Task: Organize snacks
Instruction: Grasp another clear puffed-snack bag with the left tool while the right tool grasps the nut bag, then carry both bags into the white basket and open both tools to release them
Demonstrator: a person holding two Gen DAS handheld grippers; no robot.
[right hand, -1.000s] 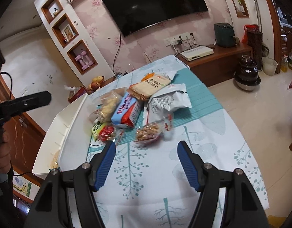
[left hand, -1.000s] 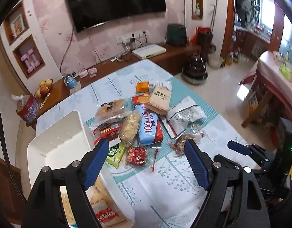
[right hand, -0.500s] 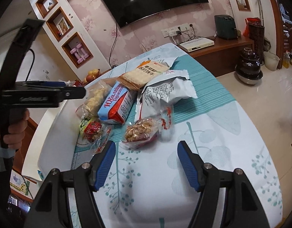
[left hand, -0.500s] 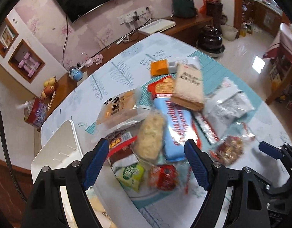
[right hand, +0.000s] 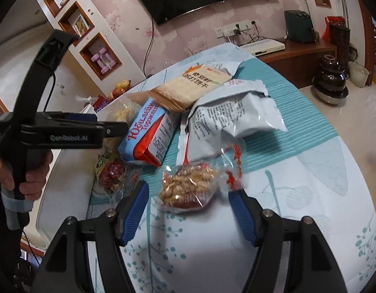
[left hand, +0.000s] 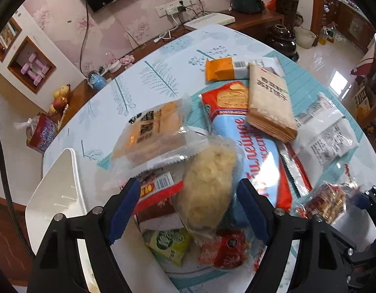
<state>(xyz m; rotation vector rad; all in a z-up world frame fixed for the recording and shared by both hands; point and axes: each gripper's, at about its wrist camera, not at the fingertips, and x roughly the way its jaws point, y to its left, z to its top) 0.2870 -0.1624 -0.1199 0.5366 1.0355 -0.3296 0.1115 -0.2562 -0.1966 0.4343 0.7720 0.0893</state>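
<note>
The worktop [left hand: 163, 56] carries a heap of snacks. A white tray [left hand: 58, 190] stands at its left edge. The blue biscuit pack [left hand: 251, 151] lies in the middle. The left tongs [left hand: 188, 210] hang wide over a pale puffed snack [left hand: 207, 190], holding nothing. The right tongs [right hand: 188, 212] are wide around a peanut bag [right hand: 188, 185], not touching it.

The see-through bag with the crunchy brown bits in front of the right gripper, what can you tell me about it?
The clear snack bag is crinkly plastic with red printing on its bottom and twisted right end, full of light-brown puffed pieces. It lies flat on the tablecloth, unopened, just ahead of the right gripper, whose open jaws are not touching it. The grey foil bag lies right behind it.
</note>
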